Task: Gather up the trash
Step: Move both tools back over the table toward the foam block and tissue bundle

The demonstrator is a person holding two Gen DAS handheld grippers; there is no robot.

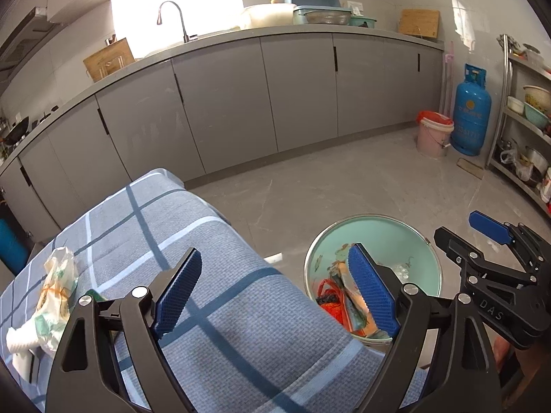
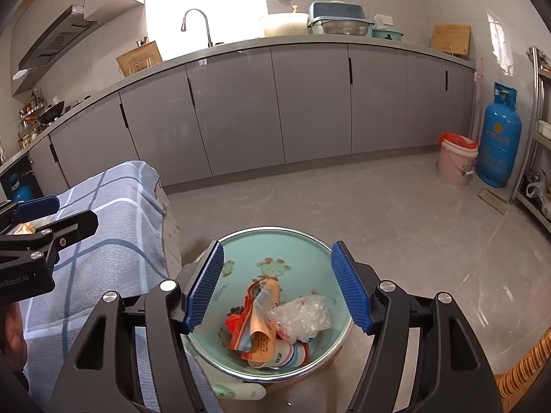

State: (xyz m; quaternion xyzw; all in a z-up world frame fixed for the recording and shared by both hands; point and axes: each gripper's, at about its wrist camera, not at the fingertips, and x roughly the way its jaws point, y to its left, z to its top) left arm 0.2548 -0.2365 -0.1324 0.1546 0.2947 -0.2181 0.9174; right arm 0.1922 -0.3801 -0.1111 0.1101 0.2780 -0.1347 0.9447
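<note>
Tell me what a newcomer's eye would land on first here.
The mint-green basin on the floor, holding wrappers and a crumpled clear bag, sits under the open right tongs. Left of it, the blue checked cloth carries more trash beside the open left tongs.

The round mint-green basin (image 2: 275,247) is seen with a glossy enamelled inside and a shiny metal rim. In it a crinkled clear plastic bag (image 2: 303,316) and glossy printed orange wrappers (image 2: 258,313) are found. The blue checked cloth (image 1: 220,268) is woven, matt and a little rough. The ribbed blue rubber pads (image 2: 206,289) are set on matt black plastic claw arms. The grey floor (image 2: 344,206) is smooth and marbled.
</note>
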